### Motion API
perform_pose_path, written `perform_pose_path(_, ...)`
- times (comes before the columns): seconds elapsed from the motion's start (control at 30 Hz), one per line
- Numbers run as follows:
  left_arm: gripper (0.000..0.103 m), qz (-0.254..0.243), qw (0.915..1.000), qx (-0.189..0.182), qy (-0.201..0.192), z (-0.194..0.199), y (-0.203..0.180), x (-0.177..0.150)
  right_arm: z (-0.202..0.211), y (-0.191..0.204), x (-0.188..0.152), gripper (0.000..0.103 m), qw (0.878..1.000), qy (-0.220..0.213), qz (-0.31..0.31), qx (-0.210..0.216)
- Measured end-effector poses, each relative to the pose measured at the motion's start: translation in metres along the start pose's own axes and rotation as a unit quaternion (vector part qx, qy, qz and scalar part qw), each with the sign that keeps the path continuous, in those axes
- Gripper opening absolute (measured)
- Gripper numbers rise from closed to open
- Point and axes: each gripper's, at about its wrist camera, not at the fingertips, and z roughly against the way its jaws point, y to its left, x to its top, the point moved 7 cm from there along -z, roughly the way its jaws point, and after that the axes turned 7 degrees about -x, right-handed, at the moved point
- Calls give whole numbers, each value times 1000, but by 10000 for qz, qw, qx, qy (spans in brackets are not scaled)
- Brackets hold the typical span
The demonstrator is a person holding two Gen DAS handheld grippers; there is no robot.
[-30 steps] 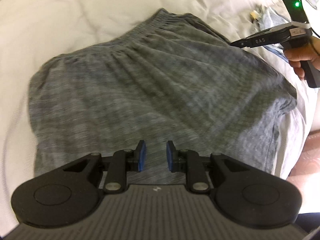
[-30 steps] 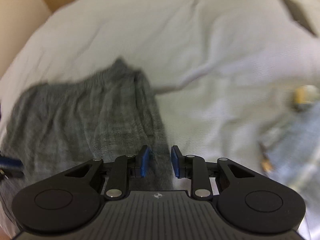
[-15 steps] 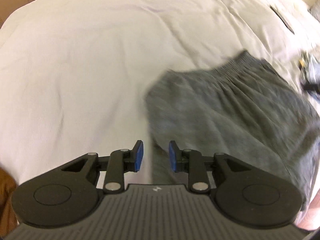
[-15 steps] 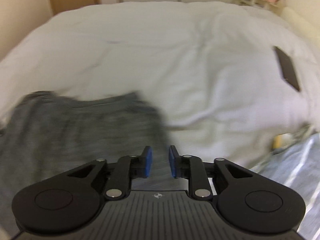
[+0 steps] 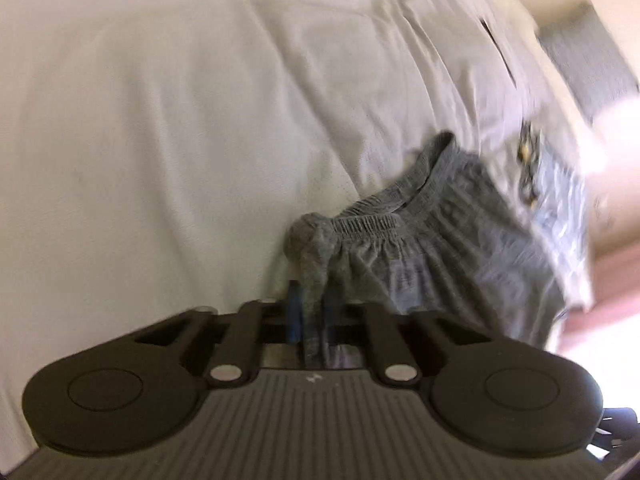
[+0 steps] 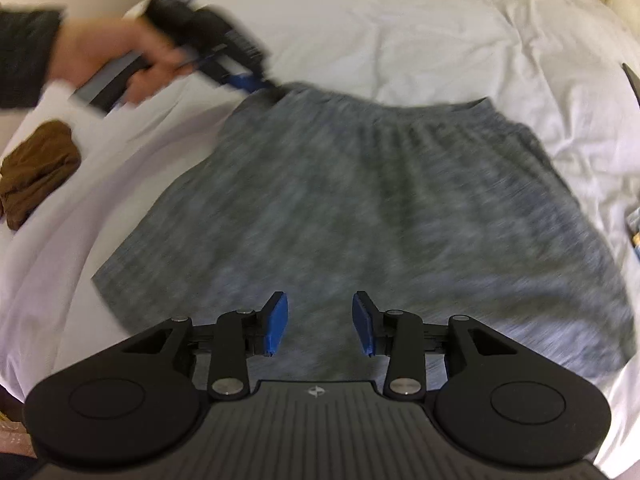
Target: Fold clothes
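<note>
Grey heathered shorts (image 6: 360, 208) with an elastic waistband lie spread on the white bed sheet (image 6: 400, 20). My left gripper (image 5: 312, 312) is shut on the waistband corner of the shorts (image 5: 440, 256), with a fold of cloth bunched between its blue pads. It also shows in the right wrist view (image 6: 248, 80) at the shorts' far left corner. My right gripper (image 6: 320, 324) is open and empty, hovering over the near hem of the shorts.
A folded brown garment (image 6: 36, 168) lies at the left on the bed. A light blue garment (image 5: 560, 200) lies to the right of the shorts. A dark flat object (image 5: 496, 44) rests further back on the sheet.
My left gripper has moved to the waistband corner and shut on it. My right gripper has opened wider and swung over the shorts' near hem.
</note>
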Motion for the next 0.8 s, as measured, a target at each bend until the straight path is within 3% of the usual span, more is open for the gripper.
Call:
perform_pose_path(0.13, 7, -547, 9971, 498, -151, -6, 5, 7, -3, 26, 0, 39, 9999, 54, -121, 6)
perform_pose_path(0.23, 14, -486, 9972, 546, -175, -2, 8, 1, -6, 41, 1, 39, 9999, 50, -83, 34)
perform_pose_path(0.3, 26, -418, 9972, 551, -295, 14, 8, -9, -7, 52, 1, 39, 10000, 33, 44, 71)
perform_pose_path(0.4, 28, -232, 9970, 521, -520, 48, 10, -31, -1, 72, 0, 39, 9992, -25, 375, 150)
perform_pose_path(0.57, 28, -115, 9991, 296, -297, 89, -12, -108, -8, 124, -9, 39, 9936, -52, 1078, 343)
perform_pose_path(0.7, 33, -23, 9997, 119, 194, 90, -44, -189, -4, 131, -20, 40, 9957, 40, 875, 291)
perform_pose_path(0.8, 36, 288, 9992, 83, 255, 74, -61, -228, 1, 116, -31, 41, 9975, 81, 700, -4)
